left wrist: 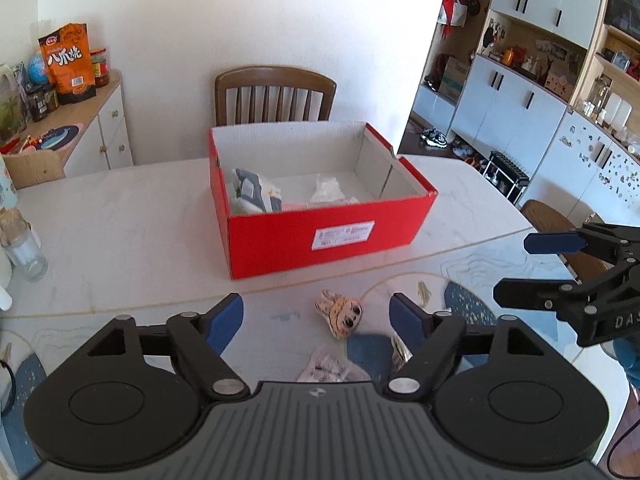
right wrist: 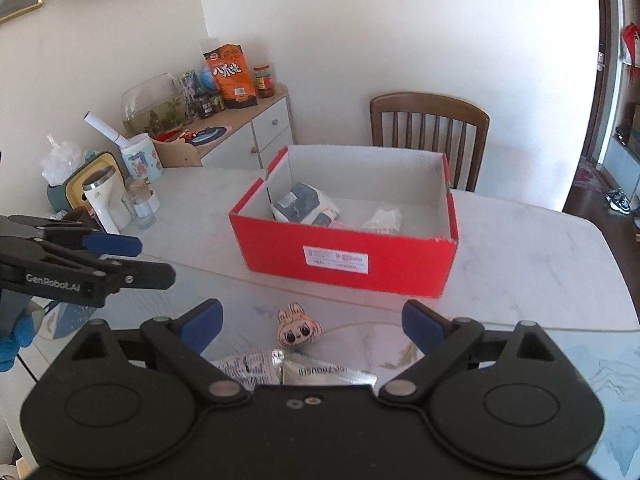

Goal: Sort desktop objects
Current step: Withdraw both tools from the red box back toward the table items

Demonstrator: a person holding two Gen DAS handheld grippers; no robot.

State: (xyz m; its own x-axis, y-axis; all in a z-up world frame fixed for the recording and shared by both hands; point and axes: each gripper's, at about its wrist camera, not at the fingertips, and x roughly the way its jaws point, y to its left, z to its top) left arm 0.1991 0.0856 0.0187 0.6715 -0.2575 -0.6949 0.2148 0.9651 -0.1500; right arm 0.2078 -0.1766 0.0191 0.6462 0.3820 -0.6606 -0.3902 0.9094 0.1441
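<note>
white walls and a run of pale cupboards (left wrist: 516, 92) frame the room, and out in front a marble table (left wrist: 120, 220) fills the view, with a brown wooden chair (left wrist: 275, 94) tucked in at its far side. off to the left a low sideboard (right wrist: 256, 128) carries an orange snack bag (right wrist: 232, 76) and jars. dead centre on the table sits the red box (left wrist: 320, 236), open at the top, white inside, a printed label on its near wall. down in the box lie a blue-and-white packet (right wrist: 304, 204) toward the left and a crumpled clear bag (right wrist: 382, 218) toward the right, apart from each other. now to the tools: the left gripper (left wrist: 318, 318) hangs low over the near edge of the table, blue pads spread wide, nothing between them gripped. the right gripper (right wrist: 312, 320) hovers just beside it, jaws also wide apart and holding nothing. on the table between box and grippers lies the little plush head (right wrist: 298, 330), tan with dark stripes, big eyes facing the camera in the right wrist view, well clear of the box and touching neither pad. closer still, half hidden under the right gripper's body, sit a printed wrapper (right wrist: 248, 370) and a silver foil sachet (right wrist: 328, 376), side by side and touching.
</note>
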